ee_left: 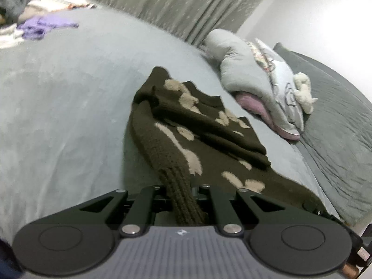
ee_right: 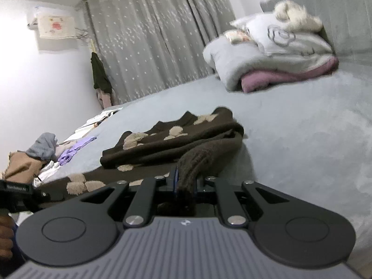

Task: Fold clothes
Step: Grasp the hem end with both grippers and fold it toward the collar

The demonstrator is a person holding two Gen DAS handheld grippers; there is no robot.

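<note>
I have both tools, left tool [ee_left: 186,200] and right tool [ee_right: 186,186], clamped on the brown sweater [ee_left: 197,125], each pinching ribbed knit, ready to fold it mid-bed [ee_left: 58,104].

Only text: small white lettering on the black body of the left gripper [ee_right: 17,188], at the left edge of right wrist view, beside the brown knit sweater [ee_right: 176,139]. Too blurred to read reliably. Small white logo mark on each grey ribbed gripper housing [ee_left: 181,232], no letters.
</note>
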